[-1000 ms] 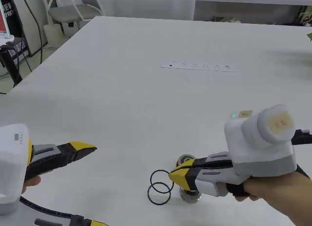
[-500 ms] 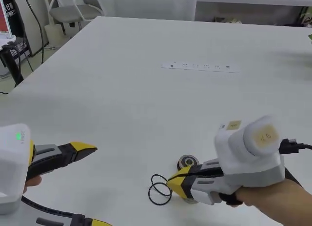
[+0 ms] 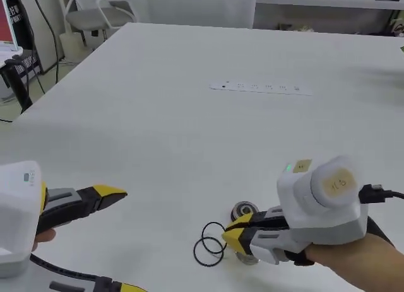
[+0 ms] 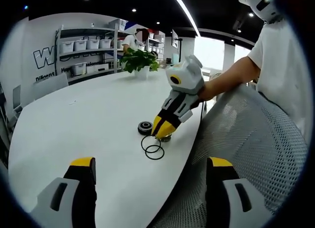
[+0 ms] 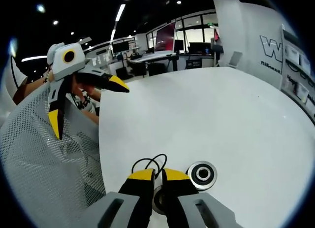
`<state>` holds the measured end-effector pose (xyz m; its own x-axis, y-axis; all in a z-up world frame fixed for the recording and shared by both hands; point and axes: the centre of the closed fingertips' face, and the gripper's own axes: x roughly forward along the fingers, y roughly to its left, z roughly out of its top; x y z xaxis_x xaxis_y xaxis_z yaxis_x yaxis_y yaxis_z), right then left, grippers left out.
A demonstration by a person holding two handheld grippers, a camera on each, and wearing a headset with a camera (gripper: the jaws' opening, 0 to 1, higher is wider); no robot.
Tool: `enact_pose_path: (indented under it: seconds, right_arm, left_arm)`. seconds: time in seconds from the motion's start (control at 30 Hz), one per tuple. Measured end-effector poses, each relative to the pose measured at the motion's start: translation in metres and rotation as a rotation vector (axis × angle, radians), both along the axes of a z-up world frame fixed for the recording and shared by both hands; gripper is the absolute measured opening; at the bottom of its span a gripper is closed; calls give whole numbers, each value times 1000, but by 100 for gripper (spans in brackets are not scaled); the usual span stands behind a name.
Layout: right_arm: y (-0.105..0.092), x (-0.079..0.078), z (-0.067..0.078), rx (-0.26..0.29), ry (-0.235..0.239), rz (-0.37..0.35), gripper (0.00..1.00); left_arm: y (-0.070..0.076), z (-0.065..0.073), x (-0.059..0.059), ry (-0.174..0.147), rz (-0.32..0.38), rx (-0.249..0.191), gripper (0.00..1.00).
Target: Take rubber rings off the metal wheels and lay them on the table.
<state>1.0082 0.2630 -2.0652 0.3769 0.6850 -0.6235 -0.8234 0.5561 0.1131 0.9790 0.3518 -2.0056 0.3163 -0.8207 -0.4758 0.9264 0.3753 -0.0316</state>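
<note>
Two thin black rubber rings point(image 3: 210, 243) lie overlapped on the white table point(image 3: 189, 128). My right gripper point(image 3: 232, 234) is shut, its yellow tips at the rings' right edge; in the right gripper view the right gripper point(image 5: 154, 175) pinches a ring loop point(image 5: 147, 163). One metal wheel point(image 5: 203, 174) lies flat just right of the tips, and a second wheel point(image 5: 159, 199) sits half hidden under the jaws. In the left gripper view the wheels point(image 4: 144, 127) and the rings point(image 4: 153, 148) lie ahead of my left gripper point(image 4: 151, 162), which is wide open and empty at the table's near left edge point(image 3: 123, 239).
A white power strip point(image 3: 260, 87) lies mid-table, far beyond the work. Office chairs point(image 3: 95, 14) stand past the far left corner. A grey mesh chair point(image 4: 246, 139) sits close behind the table's near edge, and a potted plant point(image 4: 138, 60) stands at the table's far end.
My right gripper has drawn back toward me and slightly right, uncovering the far wheel. The ring loops shifted a little to the right with it. The left gripper has stayed put.
</note>
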Motion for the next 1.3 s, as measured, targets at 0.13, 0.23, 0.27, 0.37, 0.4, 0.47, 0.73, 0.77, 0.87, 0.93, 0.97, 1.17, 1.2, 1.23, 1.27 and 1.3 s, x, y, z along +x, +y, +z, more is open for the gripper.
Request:
enact_pose_path:
  seconds: [0.13, 0.23, 0.27, 0.37, 0.4, 0.47, 0.73, 0.77, 0.87, 0.93, 0.97, 1.17, 1.2, 1.23, 1.27, 1.3]
  right_arm:
    - [0, -1, -4, -25, -15, 19, 8]
    - [1, -2, -6, -31, -10, 30, 12]
    - [1, -3, -7, -35, -11, 35, 13]
    - [0, -2, -8, -57, -25, 42, 16]
    - [-2, -1, -8, -64, -37, 43, 16]
    - [-3, 2, -5, -53, -35, 29, 16]
    - [-12, 14, 9, -7, -48, -33, 16]
    - [-13, 15, 10, 0, -49, -38, 16]
    - [-18, 21, 17, 21, -64, -62, 17]
    - [-21, 25, 21, 39, -68, -81, 17]
    - [-22, 25, 22, 42, -69, -85, 17]
    - [-39, 36, 29, 73, -82, -145, 18]
    - [-42, 37, 30, 76, -80, -153, 18]
    - [-45, 38, 30, 83, -77, -164, 18]
    - [-47, 39, 30, 87, -73, -171, 18]
    - [-48, 39, 29, 89, -68, -174, 19]
  left_arm:
    - [0, 0, 0, -1, 0, 4, 91]
    - [0, 0, 0, -1, 0, 4, 91]
    - [0, 0, 0, -1, 0, 5, 91]
    - [0, -1, 0, 0, -1, 7, 91]
    - [0, -1, 0, 2, -2, 9, 90]
    - [0, -2, -1, 6, -2, 11, 90]
    - [1, -1, 0, 5, 6, 11, 90]
    - [1, -1, 0, 4, 7, 12, 90]
    - [2, -1, 0, 3, 7, 14, 90]
    - [2, -1, 0, 3, 7, 15, 90]
    - [2, -1, 0, 4, 7, 15, 90]
    - [2, -2, 0, 5, 6, 18, 90]
    - [2, -2, 0, 6, 5, 17, 90]
    - [2, -2, 0, 7, 6, 17, 90]
    - [2, -2, 0, 6, 6, 17, 90]
    - [2, -2, 1, 6, 6, 17, 90]
